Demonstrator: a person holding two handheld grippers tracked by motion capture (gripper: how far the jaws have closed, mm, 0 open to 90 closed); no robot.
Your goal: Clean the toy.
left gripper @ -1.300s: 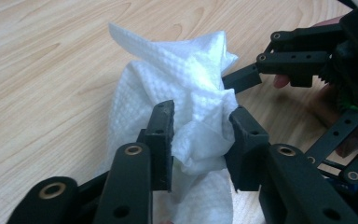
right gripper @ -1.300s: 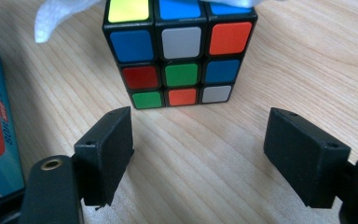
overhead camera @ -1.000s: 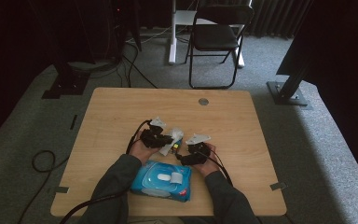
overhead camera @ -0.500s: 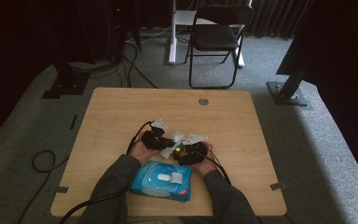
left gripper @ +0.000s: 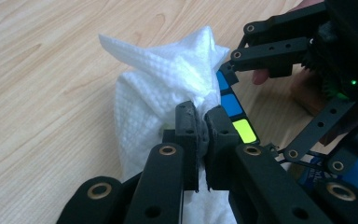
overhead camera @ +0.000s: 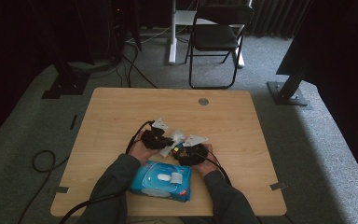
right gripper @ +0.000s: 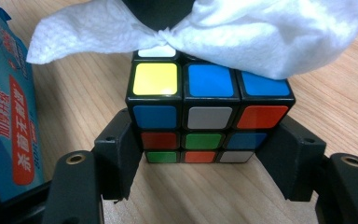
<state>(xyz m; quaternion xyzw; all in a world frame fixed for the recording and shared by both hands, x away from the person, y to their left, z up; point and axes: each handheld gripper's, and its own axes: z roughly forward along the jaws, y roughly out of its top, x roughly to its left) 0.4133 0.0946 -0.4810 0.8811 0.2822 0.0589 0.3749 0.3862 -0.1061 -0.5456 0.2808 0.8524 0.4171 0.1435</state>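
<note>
Now the right gripper has drawn in toward the left gripper since a second ago, when the two stood a little further apart at the middle of the bench; the white wipe that lay spread between them is now bunched. The blue wipe pack lies where it lay, at the near edge between the person's forearms.

Counted from largest to smallest: one wooden bench, one folding chair on the floor beyond it, one wipe pack, two grippers, one white wipe, one Rubik's cube.

The cube rests on the bench between the right gripper's fingers, which have just been closing; they sit at its two sides, the left one touching, though a firm grip cannot be told. In the left gripper view the fingers are clamped tight on a fold of the wipe, which drapes over the top of the cube. In the right gripper view the wipe covers the cube's upper far edge.
</note>
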